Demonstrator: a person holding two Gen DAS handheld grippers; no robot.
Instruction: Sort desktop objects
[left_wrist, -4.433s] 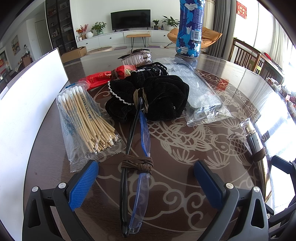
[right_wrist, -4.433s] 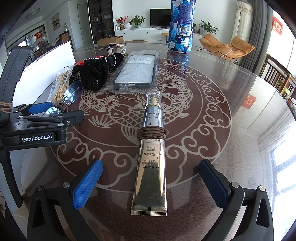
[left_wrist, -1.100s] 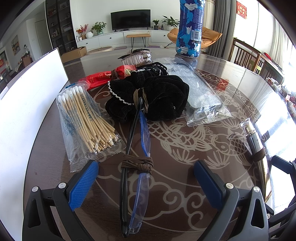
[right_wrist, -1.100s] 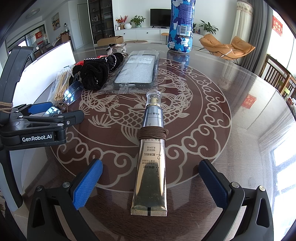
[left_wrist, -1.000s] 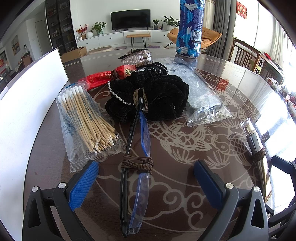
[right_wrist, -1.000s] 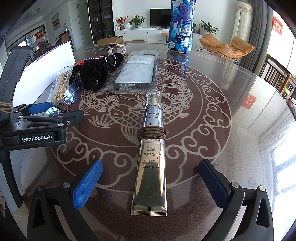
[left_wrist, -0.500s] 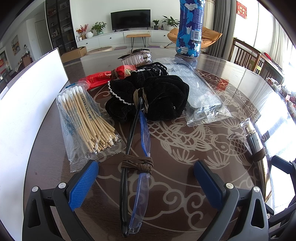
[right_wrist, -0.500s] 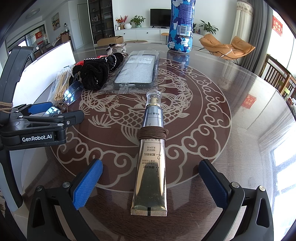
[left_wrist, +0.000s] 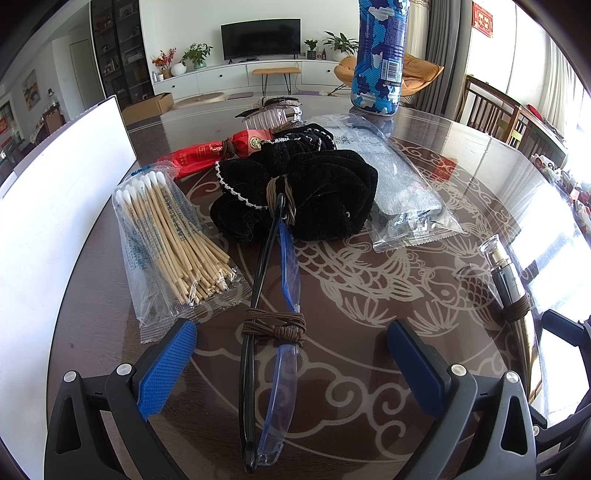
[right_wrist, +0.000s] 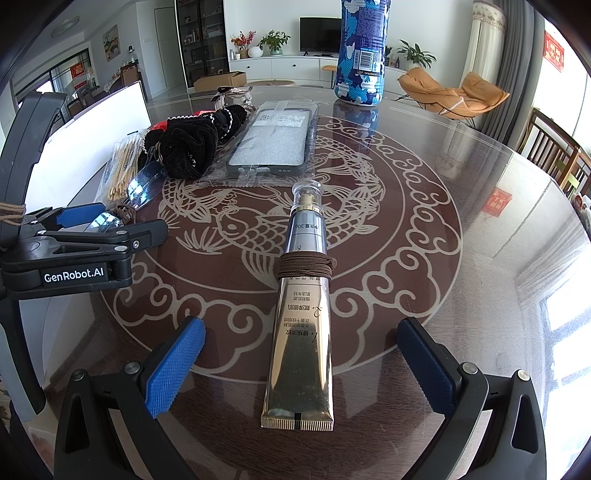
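Folded glasses (left_wrist: 275, 354) tied with brown cord lie on the table between the blue pads of my left gripper (left_wrist: 291, 363), which is open. A gold cream tube (right_wrist: 301, 332) with a cord round its middle lies between the fingers of my right gripper (right_wrist: 301, 363), also open; the tube (left_wrist: 511, 291) shows at the right edge of the left wrist view. Ahead of the glasses lie a bag of cotton swabs (left_wrist: 170, 243), a black scrunchie (left_wrist: 306, 195), a red packet (left_wrist: 210, 153) and a bagged phone case (left_wrist: 402, 188).
A tall blue camouflage bottle (right_wrist: 360, 51) stands at the far side of the round glass-topped table (right_wrist: 443, 229). A clear hair clip (left_wrist: 271, 112) lies behind the red packet. A white board (left_wrist: 48, 192) runs along the table's left edge. The left gripper body (right_wrist: 74, 251) shows in the right wrist view.
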